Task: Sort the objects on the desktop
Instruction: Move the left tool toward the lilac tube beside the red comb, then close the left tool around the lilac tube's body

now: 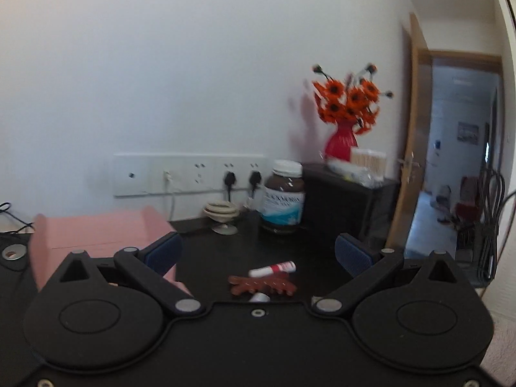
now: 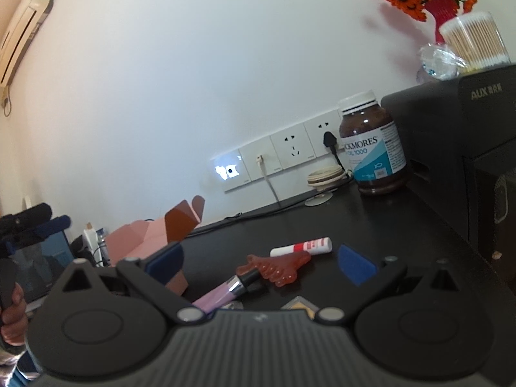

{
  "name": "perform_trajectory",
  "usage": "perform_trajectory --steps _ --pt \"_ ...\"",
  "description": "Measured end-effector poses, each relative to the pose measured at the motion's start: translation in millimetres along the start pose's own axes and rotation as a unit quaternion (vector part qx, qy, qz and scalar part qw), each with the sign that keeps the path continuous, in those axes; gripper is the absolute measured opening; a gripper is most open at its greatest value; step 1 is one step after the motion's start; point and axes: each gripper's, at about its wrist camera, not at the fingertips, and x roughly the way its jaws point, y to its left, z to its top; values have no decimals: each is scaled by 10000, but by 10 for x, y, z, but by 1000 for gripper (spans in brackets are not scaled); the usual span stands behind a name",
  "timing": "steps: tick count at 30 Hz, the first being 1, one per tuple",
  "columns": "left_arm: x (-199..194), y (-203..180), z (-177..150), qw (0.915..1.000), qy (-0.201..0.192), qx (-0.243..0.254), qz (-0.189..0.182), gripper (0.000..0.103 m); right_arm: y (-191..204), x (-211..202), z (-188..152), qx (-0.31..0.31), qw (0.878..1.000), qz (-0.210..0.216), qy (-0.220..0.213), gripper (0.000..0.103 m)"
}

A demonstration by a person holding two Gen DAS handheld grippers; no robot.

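On the black desk [image 1: 219, 251] lie a white-and-red tube [image 1: 272, 268] and a reddish-brown claw-shaped clip [image 1: 262, 285]. In the right wrist view the tube [image 2: 301, 247], the clip [image 2: 277, 267] and a pink lip-gloss tube with a black cap [image 2: 225, 292] lie between the fingers. A pink cardboard box [image 1: 96, 242] stands open at the left; it also shows in the right wrist view [image 2: 151, 242]. My left gripper [image 1: 258, 254] is open and empty above the items. My right gripper [image 2: 261, 262] is open and empty, low over the same items.
A brown supplement bottle [image 2: 374, 148] and a small round stand [image 2: 324, 177] stand by the wall sockets [image 2: 290, 151]. A black appliance [image 2: 451, 148] at the right carries a red vase of orange flowers [image 1: 346, 116] and a cotton-swab tub [image 2: 474, 42]. A small gold-trimmed object [image 2: 298, 304] lies near my right gripper.
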Motion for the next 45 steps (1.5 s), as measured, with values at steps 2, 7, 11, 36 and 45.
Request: perform_trajectory --steps 2,7,11,36,45 --pt "269 -205 -59 9982 310 472 180 103 -21 -5 3 65 10000 -14 -18 102" --pt "823 -408 -268 9908 1000 880 255 103 -99 -43 7 292 9994 -103 -137 102" --pt "1048 -478 -414 9850 1333 1037 359 103 -190 -65 16 543 9983 -57 -206 102" --pt "1230 -365 -642 9743 1769 1002 967 70 -198 -39 -6 615 9978 -201 -137 102" --pt "1150 -323 -637 9756 1663 1110 913 40 -212 -40 -4 675 9973 -221 -167 102"
